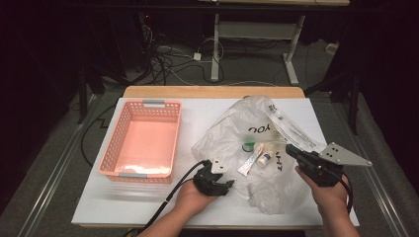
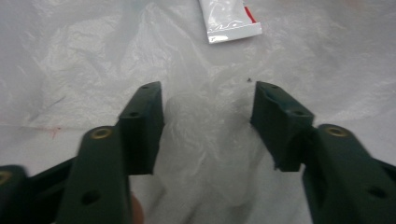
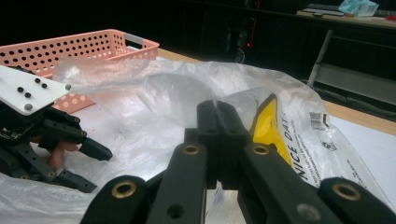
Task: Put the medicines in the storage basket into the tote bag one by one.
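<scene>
A crumpled clear plastic bag [image 1: 232,128] lies on the white table, right of centre. Inside it are a white tube [image 1: 250,160], a small white bottle [image 1: 265,158] and something with a green cap [image 1: 247,146]. My right gripper [image 1: 289,148] is at the bag's right side, its jaws shut on a fold of the film [image 3: 210,93], which rises from their tips [image 3: 218,109]. My left gripper [image 1: 228,185] stands open at the bag's near left edge. In the left gripper view its jaws [image 2: 208,100] straddle wrinkled film [image 2: 84,60], with the tube's end [image 2: 229,21] beyond them.
An empty pink perforated basket [image 1: 111,143] stands on the left half of the table [image 1: 197,111], also behind the bag [image 3: 70,46]. A long printed packet [image 1: 291,128] lies along the bag's far right side. A yellow patch [image 3: 266,123] shows through the film.
</scene>
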